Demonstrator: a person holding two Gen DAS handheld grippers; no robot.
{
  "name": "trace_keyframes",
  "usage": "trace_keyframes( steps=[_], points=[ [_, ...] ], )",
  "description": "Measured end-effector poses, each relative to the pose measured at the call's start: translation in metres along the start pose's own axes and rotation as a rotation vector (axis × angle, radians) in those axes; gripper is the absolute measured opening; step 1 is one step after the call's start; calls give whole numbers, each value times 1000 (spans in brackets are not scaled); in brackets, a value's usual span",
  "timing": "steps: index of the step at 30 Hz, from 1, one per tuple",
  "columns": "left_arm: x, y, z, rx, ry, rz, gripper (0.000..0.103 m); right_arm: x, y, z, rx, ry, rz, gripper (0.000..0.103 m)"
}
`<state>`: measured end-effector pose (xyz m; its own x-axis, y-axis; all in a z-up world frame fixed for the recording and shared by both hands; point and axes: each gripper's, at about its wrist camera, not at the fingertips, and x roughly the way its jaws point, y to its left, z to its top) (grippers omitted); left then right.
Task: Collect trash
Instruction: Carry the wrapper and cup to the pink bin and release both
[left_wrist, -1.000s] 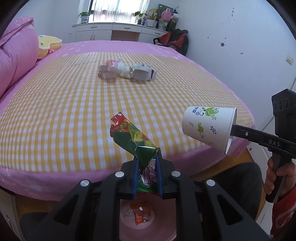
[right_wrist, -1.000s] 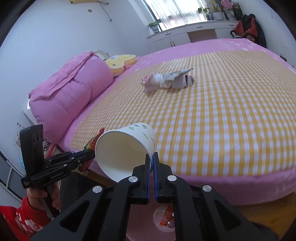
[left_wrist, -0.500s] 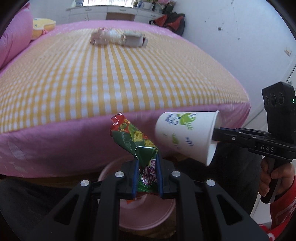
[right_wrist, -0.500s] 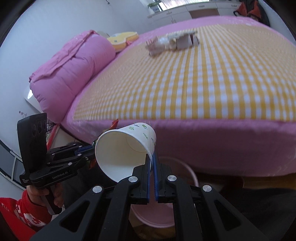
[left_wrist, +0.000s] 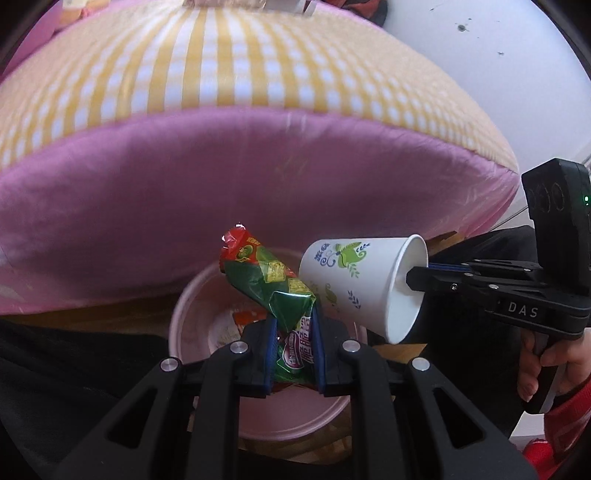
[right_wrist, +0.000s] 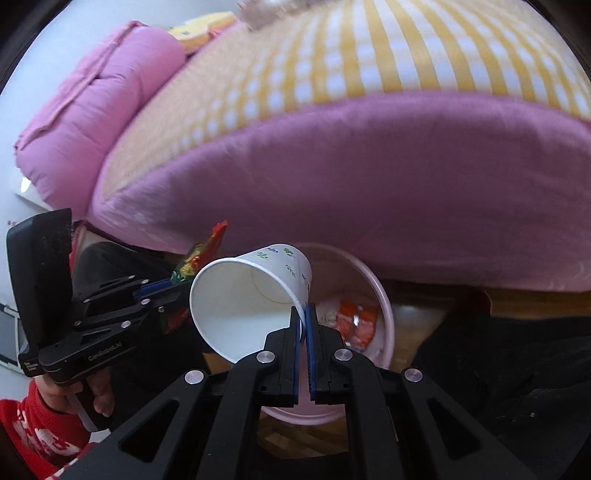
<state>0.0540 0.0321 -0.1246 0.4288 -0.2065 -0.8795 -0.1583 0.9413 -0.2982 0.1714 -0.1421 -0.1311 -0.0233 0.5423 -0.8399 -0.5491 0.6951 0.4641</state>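
The left gripper (left_wrist: 294, 334) pinched a green snack wrapper (left_wrist: 271, 282) over the pink bin (right_wrist: 384, 306), just below the bed's edge (left_wrist: 258, 122). The right gripper (right_wrist: 303, 325) pinched the paper cup (right_wrist: 251, 299) by its rim, above the bin's near side. Dropped off-centre, the light cup could have bounced off the rim onto the floor.

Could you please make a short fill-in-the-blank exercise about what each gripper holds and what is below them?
1. The left gripper is shut on a green and red snack ____.
2. The right gripper pinches the rim of a white paper ____.
3. Below both stands a pink ____ with trash inside.

Missing words: wrapper; cup; bin
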Motion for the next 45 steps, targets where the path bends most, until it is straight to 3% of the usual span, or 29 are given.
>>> trace_keyframes(
  steps=[7, 17, 27, 30, 32, 33, 34, 36, 39, 45],
  points=[
    [45, 15, -13, -77, 122, -1, 17, 40, -12, -4, 50, 113, -28, 8],
    [104, 43, -21, -205, 281, -8, 17, 84, -30, -1, 80, 208, -79, 8],
    [143, 55, -25, -264, 381, 1, 17, 119, -39, 1, 95, 284, -110, 8],
    [148, 58, -24, -269, 395, 8, 21, 118, -39, 1, 102, 286, -112, 8],
    [149, 59, -25, -263, 398, 20, 24, 116, -38, 1, 107, 284, -104, 11],
    [149, 59, -25, -260, 399, 21, 30, 115, -38, 2, 109, 285, -102, 18],
    [150, 59, -27, -257, 400, 23, 40, 114, -38, 2, 112, 285, -97, 31],
    [149, 59, -28, -253, 393, 38, 50, 111, -41, 2, 114, 281, -95, 43],
    [145, 62, -29, -269, 386, 39, 57, 103, -41, 4, 127, 257, -84, 45],
    [125, 60, -19, -260, 323, 68, 71, 85, -39, 8, 122, 210, -84, 75]
  ],
)
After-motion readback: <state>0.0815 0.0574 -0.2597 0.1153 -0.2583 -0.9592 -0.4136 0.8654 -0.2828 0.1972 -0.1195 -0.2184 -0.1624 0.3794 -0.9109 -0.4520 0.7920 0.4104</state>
